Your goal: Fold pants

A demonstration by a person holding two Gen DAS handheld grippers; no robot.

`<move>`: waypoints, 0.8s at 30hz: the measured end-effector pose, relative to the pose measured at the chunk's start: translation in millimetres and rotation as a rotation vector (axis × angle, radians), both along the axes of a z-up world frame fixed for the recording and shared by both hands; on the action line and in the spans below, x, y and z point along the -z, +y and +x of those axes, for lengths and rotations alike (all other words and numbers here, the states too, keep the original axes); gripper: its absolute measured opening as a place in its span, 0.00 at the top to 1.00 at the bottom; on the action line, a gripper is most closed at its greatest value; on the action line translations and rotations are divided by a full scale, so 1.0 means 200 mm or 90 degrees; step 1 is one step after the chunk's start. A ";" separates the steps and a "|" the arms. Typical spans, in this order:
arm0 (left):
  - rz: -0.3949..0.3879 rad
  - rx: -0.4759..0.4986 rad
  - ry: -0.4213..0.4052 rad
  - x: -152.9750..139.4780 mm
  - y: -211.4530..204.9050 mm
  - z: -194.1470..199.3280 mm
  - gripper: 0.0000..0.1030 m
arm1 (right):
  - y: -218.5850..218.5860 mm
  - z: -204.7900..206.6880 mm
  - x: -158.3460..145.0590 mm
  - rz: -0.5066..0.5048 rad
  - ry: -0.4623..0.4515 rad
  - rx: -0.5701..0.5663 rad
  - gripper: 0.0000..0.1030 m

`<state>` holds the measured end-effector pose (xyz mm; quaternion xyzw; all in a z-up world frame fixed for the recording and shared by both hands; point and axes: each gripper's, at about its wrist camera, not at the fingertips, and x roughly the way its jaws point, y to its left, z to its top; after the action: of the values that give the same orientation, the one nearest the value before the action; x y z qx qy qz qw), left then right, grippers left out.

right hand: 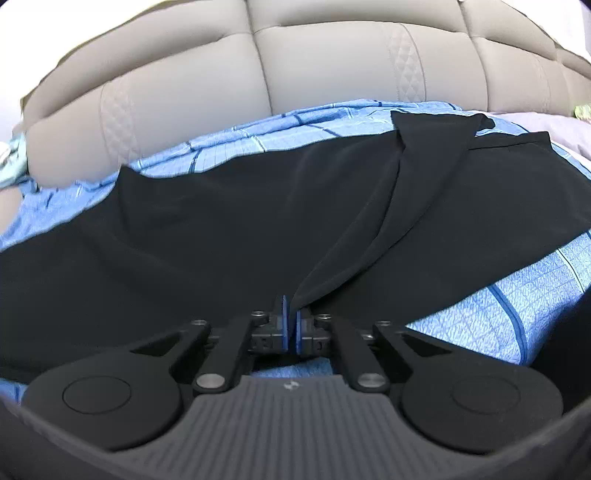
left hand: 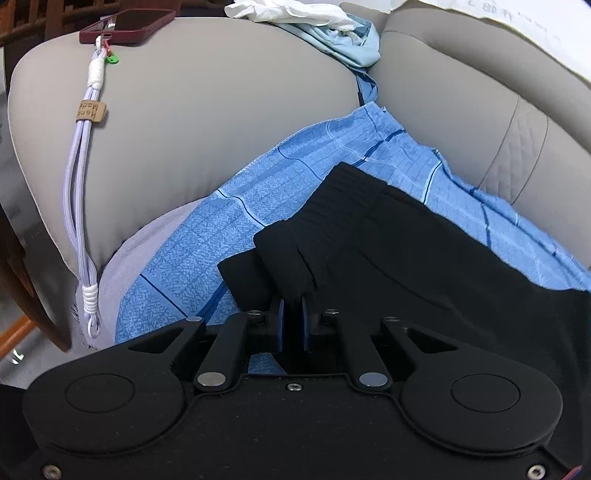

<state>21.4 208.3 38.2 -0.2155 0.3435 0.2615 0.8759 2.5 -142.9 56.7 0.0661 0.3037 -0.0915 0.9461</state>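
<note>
Tongs (left hand: 293, 295) pinch rumpled black pants (left hand: 424, 240).

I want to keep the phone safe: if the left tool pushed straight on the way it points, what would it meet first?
Most likely the black pants, whose ribbed waistband the left tool already pinches. Beyond lies the blue checked sheet. The phone sits far off to the side, though depth is unclear.

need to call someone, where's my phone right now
In the left wrist view, the phone lies at the top left on the sofa armrest, its lavender strap trailing down the cushion.
</note>
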 end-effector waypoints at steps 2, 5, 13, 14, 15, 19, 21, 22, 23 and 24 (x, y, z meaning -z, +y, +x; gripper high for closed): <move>0.007 -0.004 0.007 0.02 0.00 0.02 0.89 | 0.01 -0.04 0.00 -0.038 -0.010 -0.004 0.69; 0.036 -0.001 0.010 0.03 -0.03 0.04 0.87 | -0.03 -0.03 0.01 -0.083 -0.022 0.030 0.61; 0.062 0.004 0.016 0.04 -0.05 0.07 0.86 | -0.50 0.06 -0.03 -0.090 -0.029 0.192 0.56; 0.062 0.006 0.016 0.04 -0.05 0.07 0.86 | -0.55 0.06 -0.03 -0.090 -0.028 0.209 0.55; 0.062 0.006 0.016 0.04 -0.05 0.06 0.86 | -0.61 0.06 -0.04 -0.091 -0.027 0.227 0.52; 0.060 0.004 0.020 0.04 -0.04 0.07 0.85 | -0.81 0.05 -0.05 -0.081 -0.025 0.282 0.47; 0.062 0.005 0.023 0.04 -0.04 0.08 0.85 | -0.88 0.05 -0.05 -0.076 -0.026 0.305 0.46; 0.064 0.005 0.025 0.04 -0.05 0.08 0.85 | -0.90 0.06 -0.05 -0.078 -0.026 0.313 0.45; 0.068 0.006 0.028 0.04 -0.05 0.08 0.85 | -0.94 0.06 -0.05 -0.079 -0.026 0.319 0.45; 0.070 0.007 0.029 0.04 -0.05 0.09 0.85 | -0.97 0.08 -0.05 -0.083 -0.026 0.324 0.45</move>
<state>38.5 198.2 29.7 -0.1589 0.3499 0.2799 0.8797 17.9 -336.1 66.8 0.0812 0.2518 -0.3442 0.9008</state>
